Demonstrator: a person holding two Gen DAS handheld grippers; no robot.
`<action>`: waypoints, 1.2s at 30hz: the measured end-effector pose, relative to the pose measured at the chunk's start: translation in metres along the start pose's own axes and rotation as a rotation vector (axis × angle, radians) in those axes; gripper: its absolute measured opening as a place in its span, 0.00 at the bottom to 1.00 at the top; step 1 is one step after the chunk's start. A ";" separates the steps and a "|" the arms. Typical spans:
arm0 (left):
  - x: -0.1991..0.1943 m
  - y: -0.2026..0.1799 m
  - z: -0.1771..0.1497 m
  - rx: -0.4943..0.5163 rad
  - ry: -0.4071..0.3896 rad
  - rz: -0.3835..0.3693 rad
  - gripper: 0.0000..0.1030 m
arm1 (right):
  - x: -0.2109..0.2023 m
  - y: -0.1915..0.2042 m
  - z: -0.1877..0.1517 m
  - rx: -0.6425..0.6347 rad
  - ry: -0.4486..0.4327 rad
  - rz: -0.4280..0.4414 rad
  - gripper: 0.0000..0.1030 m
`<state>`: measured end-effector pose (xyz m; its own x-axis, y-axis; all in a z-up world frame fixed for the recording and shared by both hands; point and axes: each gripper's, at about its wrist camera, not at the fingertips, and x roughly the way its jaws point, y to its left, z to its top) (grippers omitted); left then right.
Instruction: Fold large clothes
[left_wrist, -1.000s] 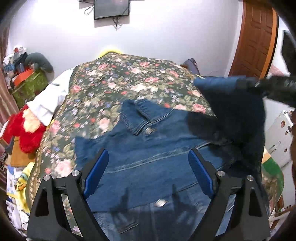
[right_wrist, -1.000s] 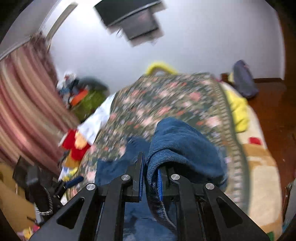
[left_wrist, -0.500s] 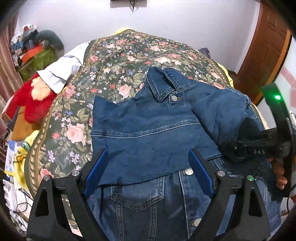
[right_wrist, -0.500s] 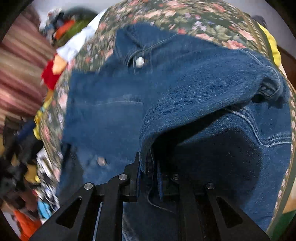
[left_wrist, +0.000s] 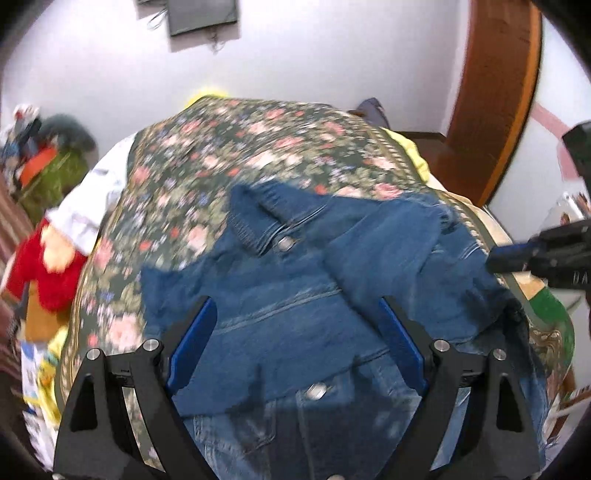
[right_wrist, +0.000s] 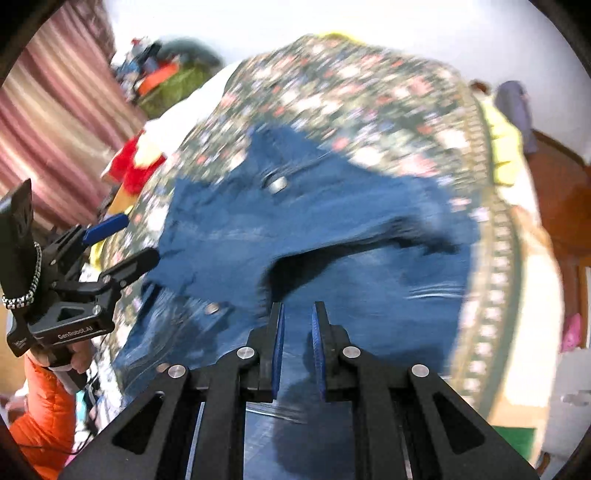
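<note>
**Bedspread as folding board: setting the right sleeve square**

Floral bedspread (left_wrist: 221, 166) covers the bed, and the denim jacket (left_wrist: 280, 332) lies front-up on its near half, with the collar (left_wrist: 266, 218) pointing to the far edge.

My left tongs (left_wrist: 295, 306) hang wide open over the jacket's chest with nothing between the pads. My right tongs (right_wrist: 297, 306) are closed to a narrow slot at the jacket's right side. I cannot tell whether any denim is pinched in them.

Out from there, the right sleeve (left_wrist: 388, 251) is laid slantwise across the chest, with a raised, shadowed hump where it turns over. The jacket's left side already looks folded in. A red plush toy (left_wrist: 48, 266) sits off the bed's left edge, well clear.

I judge the step in hand to be settling that sleeve:
- Bring the right tongs low before letting go, so the cuff does not spring back.
- Press the hump flat with the open left tongs.
- Line the sleeve up with the button row.
- Keep the fold line parallel to the bed's right edge, because thick denim holds whatever crease it first gets.
</note>
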<state>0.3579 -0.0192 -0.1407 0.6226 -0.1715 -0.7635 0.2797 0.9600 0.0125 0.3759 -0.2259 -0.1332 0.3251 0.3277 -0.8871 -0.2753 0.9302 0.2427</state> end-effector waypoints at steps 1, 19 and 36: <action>0.003 -0.009 0.006 0.024 0.000 -0.007 0.86 | -0.006 -0.008 -0.001 0.012 -0.019 -0.025 0.10; 0.156 -0.140 0.064 0.321 0.193 -0.028 0.49 | 0.023 -0.126 -0.018 0.177 0.011 -0.164 0.10; 0.038 0.012 0.085 -0.017 -0.087 0.064 0.05 | 0.052 -0.107 -0.010 0.037 -0.017 -0.200 0.10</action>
<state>0.4473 -0.0328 -0.1148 0.7001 -0.1280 -0.7024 0.2258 0.9730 0.0476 0.4136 -0.3103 -0.2095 0.3854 0.1385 -0.9123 -0.1702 0.9824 0.0773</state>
